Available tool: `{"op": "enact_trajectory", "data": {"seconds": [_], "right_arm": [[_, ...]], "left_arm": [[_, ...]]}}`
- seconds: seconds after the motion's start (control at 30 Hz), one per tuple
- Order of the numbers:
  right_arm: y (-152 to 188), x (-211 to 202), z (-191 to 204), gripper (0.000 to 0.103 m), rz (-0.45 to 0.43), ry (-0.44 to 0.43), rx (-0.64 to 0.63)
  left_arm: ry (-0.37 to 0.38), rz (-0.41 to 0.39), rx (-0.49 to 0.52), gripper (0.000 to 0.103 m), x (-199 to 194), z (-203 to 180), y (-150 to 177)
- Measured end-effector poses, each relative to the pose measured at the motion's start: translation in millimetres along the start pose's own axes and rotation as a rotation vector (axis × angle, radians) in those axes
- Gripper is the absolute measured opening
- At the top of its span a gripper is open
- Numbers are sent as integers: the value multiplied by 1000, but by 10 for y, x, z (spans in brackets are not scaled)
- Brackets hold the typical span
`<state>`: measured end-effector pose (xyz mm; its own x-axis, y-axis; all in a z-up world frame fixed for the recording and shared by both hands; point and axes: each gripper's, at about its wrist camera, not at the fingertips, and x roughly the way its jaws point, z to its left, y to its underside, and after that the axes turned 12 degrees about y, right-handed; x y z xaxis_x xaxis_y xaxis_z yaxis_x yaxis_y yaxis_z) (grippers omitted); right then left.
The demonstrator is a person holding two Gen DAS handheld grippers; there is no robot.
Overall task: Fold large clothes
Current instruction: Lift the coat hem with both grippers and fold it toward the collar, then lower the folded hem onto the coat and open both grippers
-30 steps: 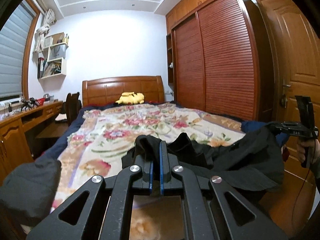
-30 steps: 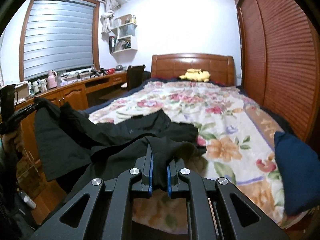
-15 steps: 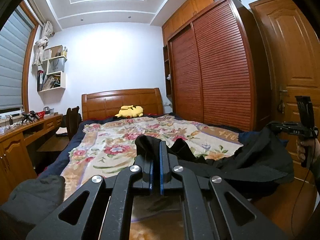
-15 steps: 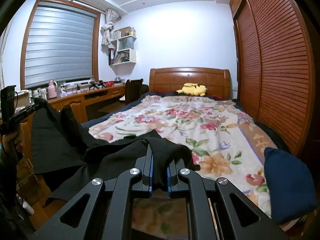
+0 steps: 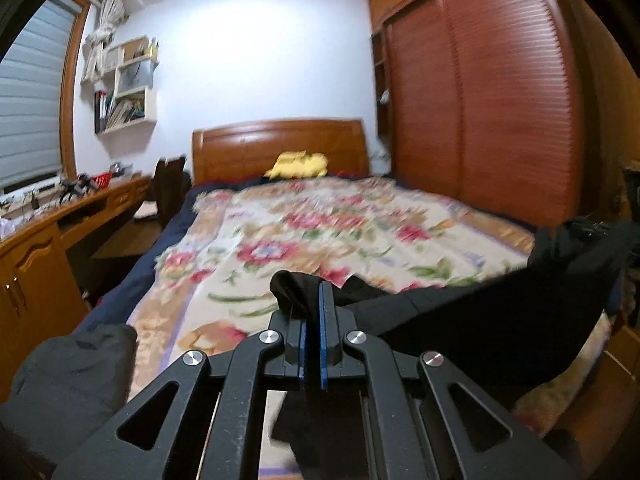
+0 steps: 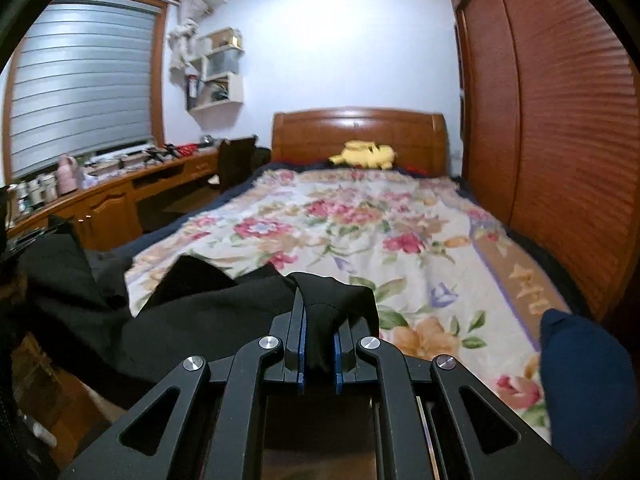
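Left tongs (image 5: 313, 300) and right tongs (image 6: 318, 320) each pinch the black garment (image 6: 208, 312), stretched between them; floral bed (image 6: 360, 232) ahead.

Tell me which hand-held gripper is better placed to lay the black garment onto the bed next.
Neither alone: left hand-held gripper and right hand-held gripper each clamp an end of the black garment, hanging between them at the foot of the bed. Lower both together.

A yellow plush toy (image 6: 363, 155) lies by the wooden headboard (image 6: 358, 133); a floral blanket (image 6: 360, 224) covers the bed.
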<state>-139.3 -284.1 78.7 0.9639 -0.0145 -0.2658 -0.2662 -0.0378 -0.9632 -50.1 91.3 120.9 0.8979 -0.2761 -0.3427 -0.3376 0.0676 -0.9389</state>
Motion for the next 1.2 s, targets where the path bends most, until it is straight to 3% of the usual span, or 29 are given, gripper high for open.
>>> {"op": "enact_trajectory", "data": {"seconds": [0.37, 0.87, 0.97, 1.0, 1.03, 1.1, 1.17, 1.2], "right_arm": [[-123, 1350, 232, 10, 134, 37, -12], [-474, 2689, 346, 10, 201, 107, -2], [-465, 2916, 383, 19, 238, 123, 30], [-467, 2955, 391, 33, 242, 139, 32], [-474, 2950, 394, 55, 235, 140, 38], [-476, 2924, 351, 77, 211, 99, 69], [-446, 2880, 313, 78, 200, 112, 72], [-423, 2866, 312, 78, 203, 121, 61]], "left_arm": [[-73, 143, -13, 5, 1041, 348, 152], [-144, 211, -48, 5, 2216, 785, -86], [-102, 223, -105, 8, 2275, 793, 0], [-87, 228, -107, 12, 2275, 779, 29], [-77, 233, -90, 23, 2252, 722, 92], [-94, 227, -60, 46, 2178, 622, 175], [-71, 220, -68, 62, 2074, 542, 231], [-56, 219, -80, 76, 2046, 520, 243]]}}
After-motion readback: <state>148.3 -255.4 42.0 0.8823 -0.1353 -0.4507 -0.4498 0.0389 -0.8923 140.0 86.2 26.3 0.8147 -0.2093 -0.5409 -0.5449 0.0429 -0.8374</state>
